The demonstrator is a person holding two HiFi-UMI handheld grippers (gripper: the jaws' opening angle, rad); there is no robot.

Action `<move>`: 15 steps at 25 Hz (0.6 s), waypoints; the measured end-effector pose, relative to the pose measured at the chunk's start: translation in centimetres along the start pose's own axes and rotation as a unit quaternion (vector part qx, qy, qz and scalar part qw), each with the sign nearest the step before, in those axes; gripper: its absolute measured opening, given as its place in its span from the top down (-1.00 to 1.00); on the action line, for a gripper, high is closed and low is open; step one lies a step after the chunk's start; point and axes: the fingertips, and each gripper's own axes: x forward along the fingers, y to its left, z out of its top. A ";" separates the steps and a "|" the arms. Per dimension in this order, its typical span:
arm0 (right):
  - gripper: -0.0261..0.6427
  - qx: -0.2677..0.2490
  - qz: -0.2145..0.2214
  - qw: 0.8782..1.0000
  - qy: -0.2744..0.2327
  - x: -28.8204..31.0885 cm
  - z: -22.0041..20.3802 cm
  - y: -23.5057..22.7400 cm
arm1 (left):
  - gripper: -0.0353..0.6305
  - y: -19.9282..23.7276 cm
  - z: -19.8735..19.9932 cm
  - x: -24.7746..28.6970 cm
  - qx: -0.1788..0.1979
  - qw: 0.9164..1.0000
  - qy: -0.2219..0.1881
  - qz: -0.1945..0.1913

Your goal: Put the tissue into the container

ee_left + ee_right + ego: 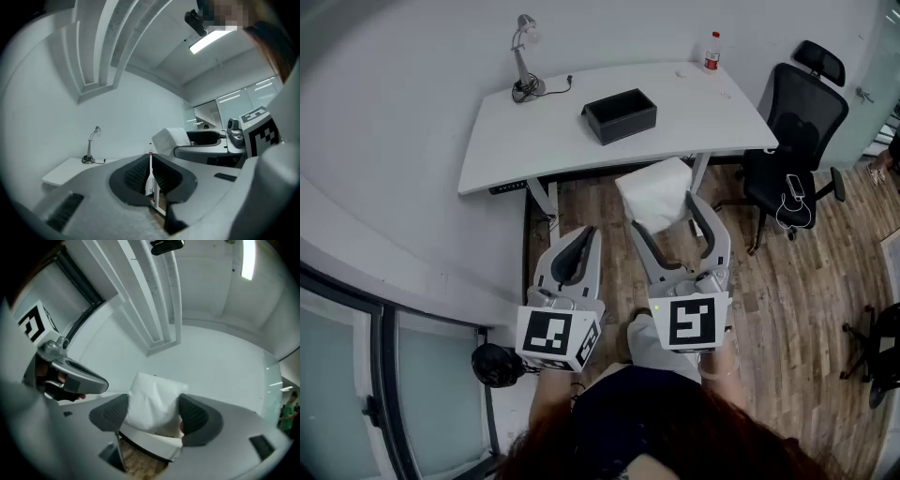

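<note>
Holding the soft white tissue packet across its width, the right hand-held gripper has its jaws spread wide and pressed on both sides of the packet. The packet hangs in the air above the wooden floor, well short of the white desk surface. The left hand-held gripper has its jaws together with nothing between them.

Risks from here, as judged:
- The packet is soft. It may compress and slide out of the wide grip during the carry, then fall to the floor.
- The open black rectangular container sits toward the front edge of the surface. A low approach could knock or push it.
- The packet looks about as broad as the opening. Released off-centre or tilted, it may rest on the rim instead of dropping in.

View differences:
- Head view: the only one showing the container and the gap to be covered.
- Right gripper view: the only one showing pad contact on the packet, but no container.
- Left gripper view: shows its own jaws closed and the packet from the side
</note>
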 end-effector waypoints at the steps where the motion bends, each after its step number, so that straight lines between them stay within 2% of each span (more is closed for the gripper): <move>1: -0.16 0.001 0.000 1.000 -0.002 0.3 0.0 -0.1 | 0.78 0.1 0.1 0.3 0.000 1.000 -0.001 0.000; 15: -0.16 0.006 0.007 1.000 -0.008 5.6 -1.7 -2.6 | 0.78 2.6 0.0 6.1 0.004 1.000 0.001 0.005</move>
